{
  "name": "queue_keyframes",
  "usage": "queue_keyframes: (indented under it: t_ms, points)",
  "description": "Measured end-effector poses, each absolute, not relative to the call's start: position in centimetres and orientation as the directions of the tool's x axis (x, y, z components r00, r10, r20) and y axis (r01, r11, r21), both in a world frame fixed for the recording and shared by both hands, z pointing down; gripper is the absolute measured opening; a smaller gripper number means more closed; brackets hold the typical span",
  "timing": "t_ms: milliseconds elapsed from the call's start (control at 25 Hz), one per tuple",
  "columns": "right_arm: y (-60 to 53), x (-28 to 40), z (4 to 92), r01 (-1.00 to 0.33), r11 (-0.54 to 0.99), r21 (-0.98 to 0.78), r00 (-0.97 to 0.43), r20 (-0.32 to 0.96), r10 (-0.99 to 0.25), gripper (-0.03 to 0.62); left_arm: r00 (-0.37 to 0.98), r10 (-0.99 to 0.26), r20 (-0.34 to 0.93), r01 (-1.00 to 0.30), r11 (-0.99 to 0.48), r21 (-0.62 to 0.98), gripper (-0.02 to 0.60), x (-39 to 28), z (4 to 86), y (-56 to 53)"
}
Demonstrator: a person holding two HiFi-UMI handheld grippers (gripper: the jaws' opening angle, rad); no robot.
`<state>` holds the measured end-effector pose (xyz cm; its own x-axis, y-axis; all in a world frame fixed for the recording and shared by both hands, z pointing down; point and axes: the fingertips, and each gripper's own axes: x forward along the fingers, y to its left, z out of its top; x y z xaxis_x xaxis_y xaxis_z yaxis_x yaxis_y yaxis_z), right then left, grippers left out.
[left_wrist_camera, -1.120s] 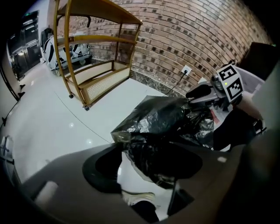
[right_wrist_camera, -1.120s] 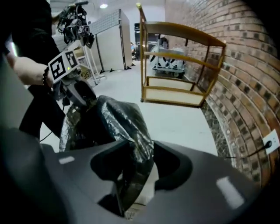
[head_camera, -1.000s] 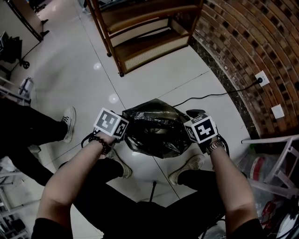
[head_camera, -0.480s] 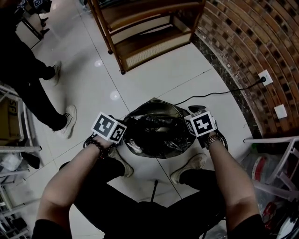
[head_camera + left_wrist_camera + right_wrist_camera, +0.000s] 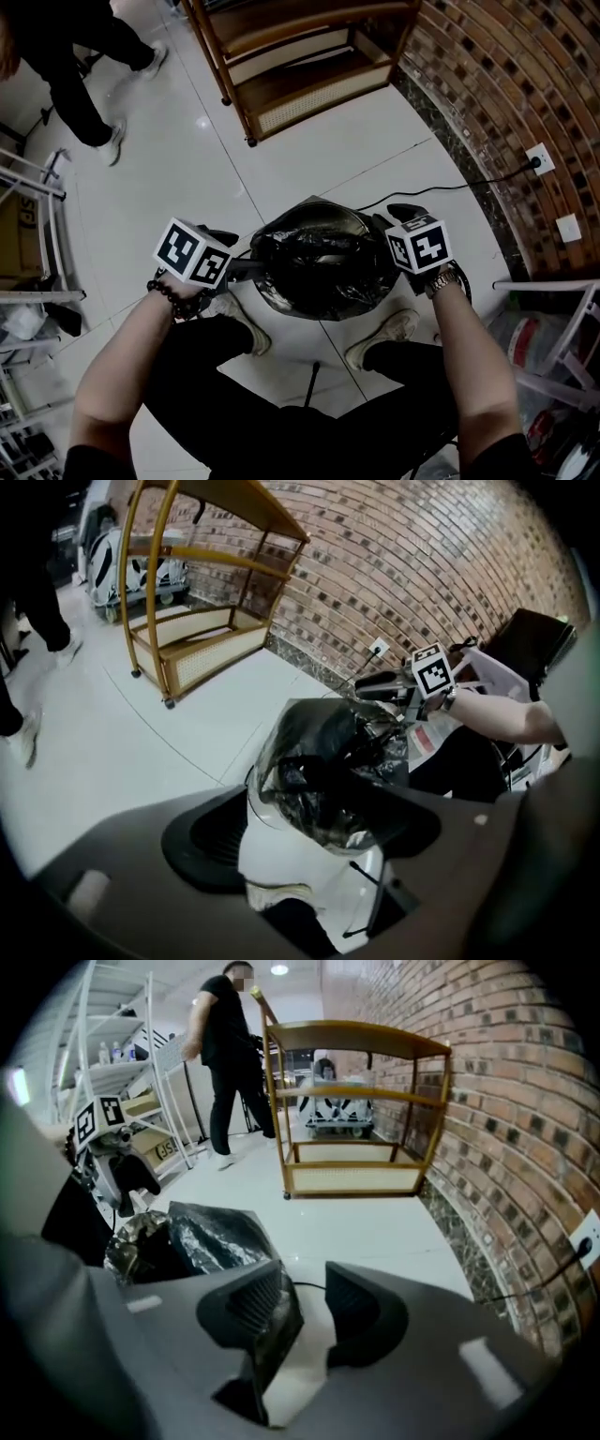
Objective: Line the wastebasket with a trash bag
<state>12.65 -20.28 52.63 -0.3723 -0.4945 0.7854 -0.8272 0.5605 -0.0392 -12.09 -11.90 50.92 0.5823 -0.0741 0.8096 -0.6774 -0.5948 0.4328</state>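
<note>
wastebasket [image 5: 270, 296] in the head view stands on pale floor tiles between the person's feet. its mouth is covered by a black trash bag [image 5: 323, 262], which sits shiny and bunched over the rim. the left gripper [image 5: 246, 267] is at the bag's left side and the right gripper [image 5: 392, 221] at its upper right edge, both with their marker cubes facing up. a wooden shelf cart [image 5: 300, 66] stands beyond. a brick wall [image 5: 506, 103] curves down the right, with a socket [image 5: 541, 157] and a black cable [image 5: 441, 190] that crosses the floor toward the basket. another person [image 5: 66, 47] is at the upper left, mostly legs.

left gripper view: the claw is released, with its jaws spread wide. the bag-covered rim of the wastebasket sits in the gap between them. a fold of bag film lies close to the right-hand jaw, but i cannot tell whether it touches. a white shoe [image 5: 272, 891] shows low between the jaws. the right gripper is across the basket at the bag's far edge.

right gripper view: the claw is not clenched. its jaws stand a little apart and pale floor shows through the gap. a strip of bag film hangs down the inner face of the left-hand jaw. the rest of the bag bulges to the left, with the left gripper beyond it. the shelf cart stands ahead against the brick wall, with the other person beside it and a metal rack [image 5: 112, 1063] at the left.
</note>
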Motion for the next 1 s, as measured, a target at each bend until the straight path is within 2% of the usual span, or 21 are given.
queue_keyframes:
  t_ms: [160,280,400,680,840,1000]
  points:
    - [-18.6,10.1,50.3,-0.680,0.733,0.012,-0.467,0.763,-0.446,0.149,0.519,-0.114,0.847,-0.627,-0.725,0.286,0.393,-10.5,50.3,-13.6]
    - [-16.4,8.1,51.9,-0.514,0.852,0.097,-0.436,0.826,-0.357,0.189,0.452,-0.089,0.887,-0.550,-0.811,0.199,0.391,-8.7,52.3,-14.1]
    - [-15.5,7.2,54.4,-0.437,0.895,0.092,-0.396,0.873,-0.284,0.213,0.428,-0.041,0.903,-0.497,-0.845,0.197,0.391,-7.1,54.5,-14.4]
    - [-16.9,6.8,56.4,-0.513,0.858,0.032,-0.405,0.872,-0.275,0.216,0.472,0.043,0.881,-0.501,-0.809,0.308,0.370,-6.3,57.4,-14.9]
    - [-17.5,6.6,57.1,-0.547,0.837,0.003,-0.422,0.862,-0.279,0.215,0.491,0.032,0.871,-0.518,-0.793,0.321,0.335,-6.2,58.1,-16.0]
    - [-18.4,6.6,57.5,-0.590,0.807,-0.009,-0.427,0.852,-0.303,0.205,0.491,0.004,0.871,-0.537,-0.786,0.307,0.330,-5.9,58.9,-16.8]
